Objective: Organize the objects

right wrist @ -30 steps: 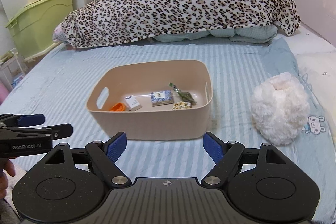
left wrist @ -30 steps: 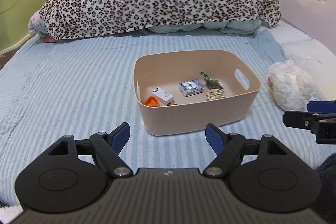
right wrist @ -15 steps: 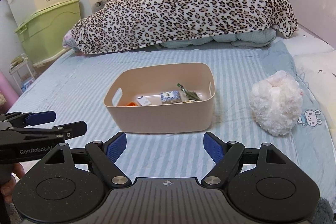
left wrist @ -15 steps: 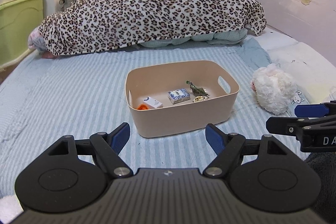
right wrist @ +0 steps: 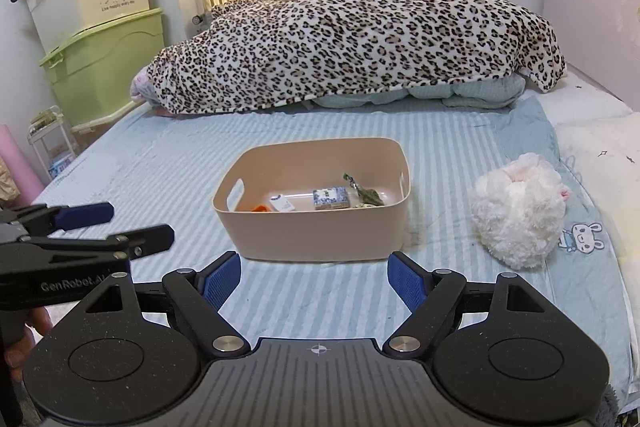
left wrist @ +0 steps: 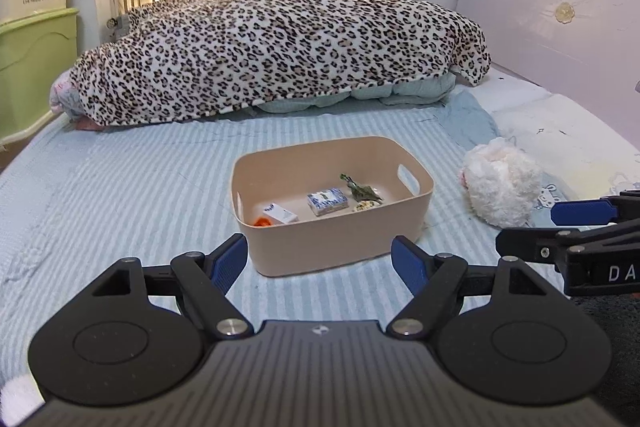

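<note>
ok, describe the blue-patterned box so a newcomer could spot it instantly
On the striped bed sits a beige bin. The blue-patterned box lies mid-floor inside, between a plain white box and a green trinket; only it has blue-and-white print.

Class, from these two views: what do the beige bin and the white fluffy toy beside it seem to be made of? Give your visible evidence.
Beige bin: probably moulded plastic, matte; smooth rigid walls, rounded corners, cut-out handles. White fluffy toy: likely plush fabric; shaggy pile, soft slumped shape.
</note>
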A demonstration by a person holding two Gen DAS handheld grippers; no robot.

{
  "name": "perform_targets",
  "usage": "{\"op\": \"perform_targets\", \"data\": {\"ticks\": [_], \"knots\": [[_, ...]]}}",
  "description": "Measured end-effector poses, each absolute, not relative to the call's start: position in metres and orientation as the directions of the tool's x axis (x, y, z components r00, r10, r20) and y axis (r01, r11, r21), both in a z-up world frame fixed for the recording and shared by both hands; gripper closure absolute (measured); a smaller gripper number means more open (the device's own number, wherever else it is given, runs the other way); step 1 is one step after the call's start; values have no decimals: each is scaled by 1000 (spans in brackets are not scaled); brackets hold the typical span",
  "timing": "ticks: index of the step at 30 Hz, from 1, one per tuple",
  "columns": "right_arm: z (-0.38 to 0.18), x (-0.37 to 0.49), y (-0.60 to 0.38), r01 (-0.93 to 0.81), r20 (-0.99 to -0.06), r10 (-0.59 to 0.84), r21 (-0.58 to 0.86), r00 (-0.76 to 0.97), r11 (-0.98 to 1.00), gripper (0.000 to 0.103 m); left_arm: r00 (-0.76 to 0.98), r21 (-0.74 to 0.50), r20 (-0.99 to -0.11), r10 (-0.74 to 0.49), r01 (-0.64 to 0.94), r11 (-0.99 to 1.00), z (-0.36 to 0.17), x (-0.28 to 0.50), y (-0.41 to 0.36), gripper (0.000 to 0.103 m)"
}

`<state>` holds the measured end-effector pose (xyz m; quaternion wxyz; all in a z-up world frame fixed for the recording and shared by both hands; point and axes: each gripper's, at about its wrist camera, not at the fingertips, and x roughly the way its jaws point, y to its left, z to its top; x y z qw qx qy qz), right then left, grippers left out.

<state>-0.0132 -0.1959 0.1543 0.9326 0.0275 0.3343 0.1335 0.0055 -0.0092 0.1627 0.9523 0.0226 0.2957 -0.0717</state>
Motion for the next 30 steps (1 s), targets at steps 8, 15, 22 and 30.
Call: {"op": "perform_targets", "data": {"ticks": [8, 15, 22, 30], "knots": [[156, -15, -196, -233, -616, 270, 142, 740, 962, 21, 813, 4, -568, -129, 160, 987, 162, 3, -12, 23], [154, -15, -198, -234, -619, 276, 149, 735, 961, 21, 812, 10, -569, -130, 165, 986, 163, -1, -14, 23], [153, -16, -198, -234, -621, 276, 151, 734, 961, 21, 810, 14, -573, -126, 163, 987, 163, -2, -15, 23], [148, -16, -203, -220, -626, 277, 168, 729, 961, 21, 801, -1, -584, -132, 161, 987, 161, -1, -12, 22]]}}
